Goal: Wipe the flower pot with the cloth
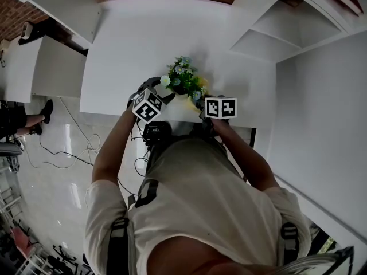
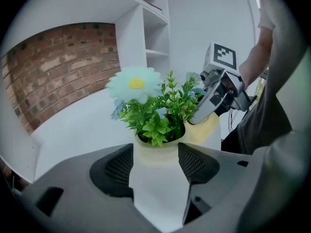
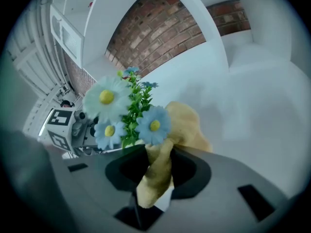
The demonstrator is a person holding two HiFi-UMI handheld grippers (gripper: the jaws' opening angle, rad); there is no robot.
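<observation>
The left gripper (image 2: 155,160) has its jaws wide, one on each side of the flower pot (image 2: 159,191); the pads are just beside the pot's wall and, as I judge, do not press it. The right gripper (image 3: 158,168) has narrow jaws that pinch a yellow cloth (image 3: 188,125); the loose end of the cloth lies against the pot's rim, on the side away from the left gripper.

So the wiping seems to be under way, not finished; only this one part of the rim has the cloth on it, and the wall of the pot is left to do. No dirt shows on the pot, so how much is already clean I cannot tell.

The pot stands on a white table (image 1: 143,50), near the edge by the person; flowers (image 3: 107,98) rise from it.

No brand, label or readable writing is visible; only black-and-white square markers on the cube (image 1: 221,107) beside the pot.
</observation>
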